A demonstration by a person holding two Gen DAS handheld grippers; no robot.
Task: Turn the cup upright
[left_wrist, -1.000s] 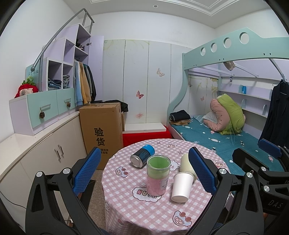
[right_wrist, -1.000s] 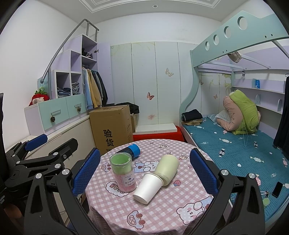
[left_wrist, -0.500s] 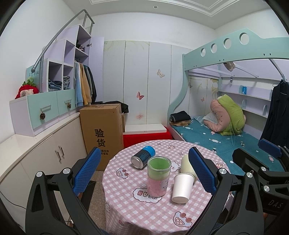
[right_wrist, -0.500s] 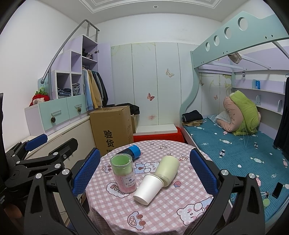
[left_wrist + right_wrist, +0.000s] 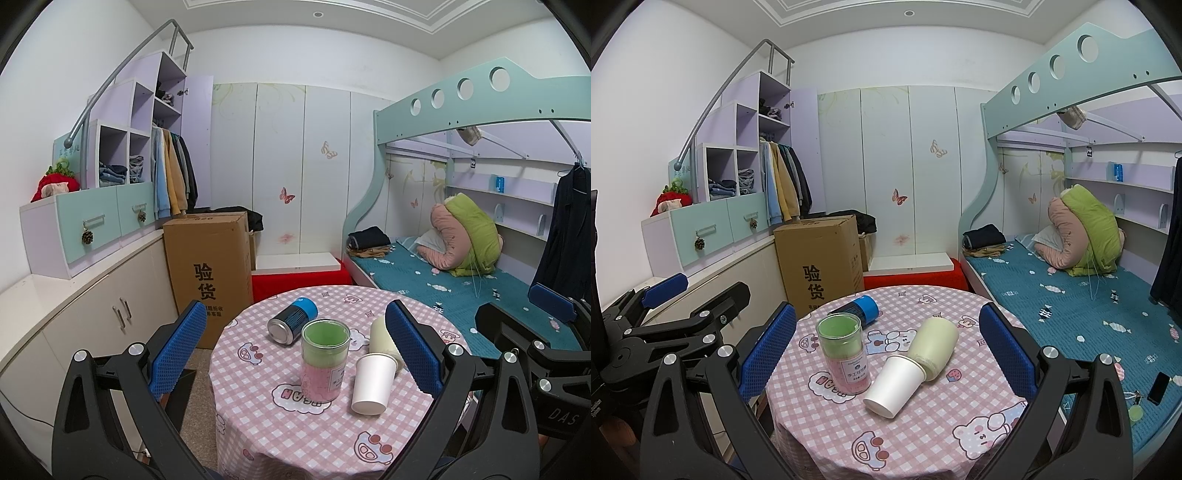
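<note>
A white paper cup point(image 5: 371, 384) point(image 5: 894, 385) lies on its side on the round pink checked table point(image 5: 295, 439) point(image 5: 923, 435), its mouth toward me. It touches a pale yellow cup point(image 5: 934, 348) point(image 5: 380, 334) that also lies on its side behind it. My left gripper point(image 5: 295, 350) is open and empty, held back from the table's near edge. My right gripper point(image 5: 888, 350) is open and empty, also short of the cups. Each gripper shows at the edge of the other's view.
A clear jar point(image 5: 325, 360) point(image 5: 844, 356) with pink and green contents stands left of the paper cup. A blue-capped can point(image 5: 292, 320) point(image 5: 858, 308) lies behind it. A cardboard box point(image 5: 210, 273) stands beyond the table at left, a bunk bed point(image 5: 461, 280) at right.
Both grippers have drifted very slightly; the table objects sit marginally lower and nearer in view. Nothing on the table has moved.
</note>
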